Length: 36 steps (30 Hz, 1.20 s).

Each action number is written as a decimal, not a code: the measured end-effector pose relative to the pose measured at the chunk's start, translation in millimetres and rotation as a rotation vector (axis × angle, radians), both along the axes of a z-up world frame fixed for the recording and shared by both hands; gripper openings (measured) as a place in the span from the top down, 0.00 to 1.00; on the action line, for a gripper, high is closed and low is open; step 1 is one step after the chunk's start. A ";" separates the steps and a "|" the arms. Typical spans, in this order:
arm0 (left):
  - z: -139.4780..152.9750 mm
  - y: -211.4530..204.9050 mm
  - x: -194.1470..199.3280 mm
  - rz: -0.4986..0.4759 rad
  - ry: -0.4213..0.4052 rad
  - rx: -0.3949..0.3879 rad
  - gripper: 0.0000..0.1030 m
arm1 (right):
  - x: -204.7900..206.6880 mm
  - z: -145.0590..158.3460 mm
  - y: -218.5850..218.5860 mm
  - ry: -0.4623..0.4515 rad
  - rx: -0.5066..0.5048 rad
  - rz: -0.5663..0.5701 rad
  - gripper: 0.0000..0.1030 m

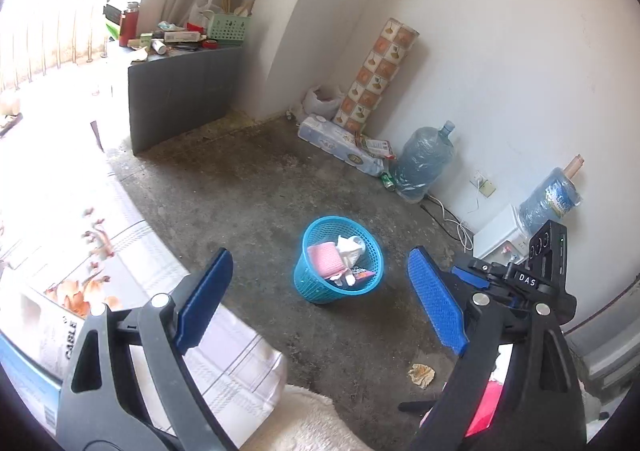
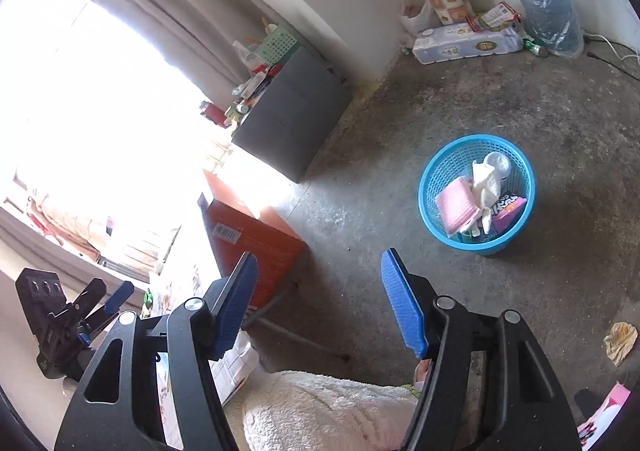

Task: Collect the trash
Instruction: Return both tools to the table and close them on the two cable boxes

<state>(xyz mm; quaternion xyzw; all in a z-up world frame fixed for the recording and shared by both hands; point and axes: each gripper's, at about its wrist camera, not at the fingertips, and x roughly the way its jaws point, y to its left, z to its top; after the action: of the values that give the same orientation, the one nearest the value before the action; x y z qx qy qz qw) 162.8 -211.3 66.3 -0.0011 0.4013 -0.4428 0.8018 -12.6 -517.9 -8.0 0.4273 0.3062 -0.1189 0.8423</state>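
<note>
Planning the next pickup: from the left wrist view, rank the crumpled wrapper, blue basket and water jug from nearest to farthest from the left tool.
1. Crumpled wrapper, on the floor, low right of the left tool.
2. Blue basket, centre floor, ahead.
3. Water jug, against the far wall, right.

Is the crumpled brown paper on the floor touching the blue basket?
Apart. In the right wrist view the crumpled paper lies on bare concrete well clear of the blue basket; the left wrist view shows the same gap.
</note>
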 end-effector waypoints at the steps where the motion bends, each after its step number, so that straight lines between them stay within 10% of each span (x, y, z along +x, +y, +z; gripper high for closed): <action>1: 3.7 27.7 -1.7 0.043 -0.019 0.008 0.17 | 2.9 6.3 12.2 -0.006 -0.014 0.033 0.37; 6: 9.8 156.6 -13.7 0.269 -0.095 0.049 0.17 | 28.5 29.0 68.2 -0.028 -0.047 0.185 0.35; 14: -25.2 282.1 -28.6 0.514 0.012 0.061 0.17 | 94.8 37.0 154.9 -0.014 -0.052 0.420 0.34; 36: -109.6 294.6 48.6 0.596 0.201 0.096 0.25 | 295.5 -9.0 342.3 0.199 -0.256 0.757 0.34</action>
<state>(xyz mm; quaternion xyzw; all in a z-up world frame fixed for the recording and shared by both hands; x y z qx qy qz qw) 211.4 83.4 -43.2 -0.1248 0.4810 -0.1666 0.8516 282.8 -175.6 -16.9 0.1626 0.5043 0.1215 0.8394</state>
